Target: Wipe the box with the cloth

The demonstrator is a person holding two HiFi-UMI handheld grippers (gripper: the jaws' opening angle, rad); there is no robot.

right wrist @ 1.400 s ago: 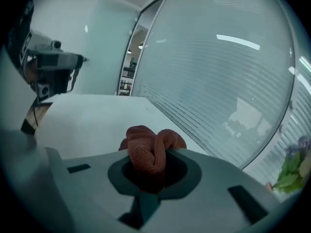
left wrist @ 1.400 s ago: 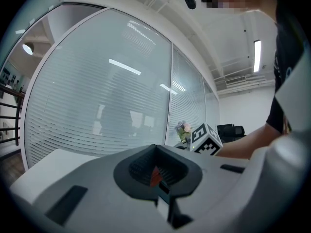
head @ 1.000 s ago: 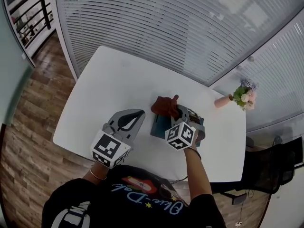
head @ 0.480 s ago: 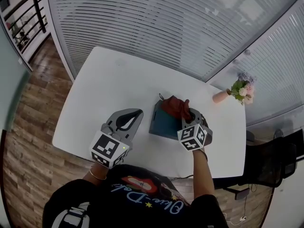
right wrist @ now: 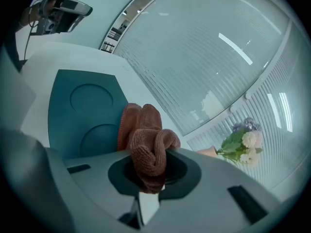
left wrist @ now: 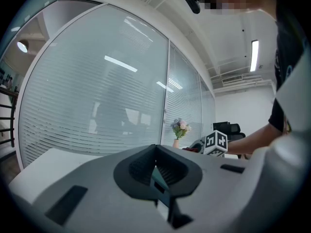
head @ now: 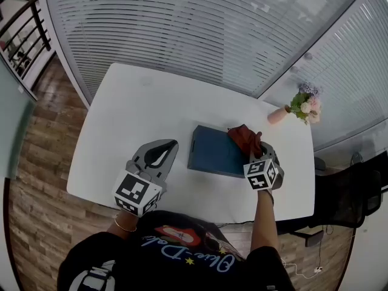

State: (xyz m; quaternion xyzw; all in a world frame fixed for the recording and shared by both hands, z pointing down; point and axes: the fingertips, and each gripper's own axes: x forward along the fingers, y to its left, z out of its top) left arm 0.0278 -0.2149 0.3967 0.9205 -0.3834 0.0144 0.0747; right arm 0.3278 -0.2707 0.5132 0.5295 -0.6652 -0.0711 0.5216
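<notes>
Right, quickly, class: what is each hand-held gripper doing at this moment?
Left hand-held gripper: closed, holding nothing.
Right hand-held gripper: closed on the cloth.

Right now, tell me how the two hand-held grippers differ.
The right hand-held gripper is clamped on the brown cloth; the left hand-held gripper is shut on nothing. The right one sits at the right end of the box; the left one sits over bare table, apart from the box. Both are grey with a marker cube.
</notes>
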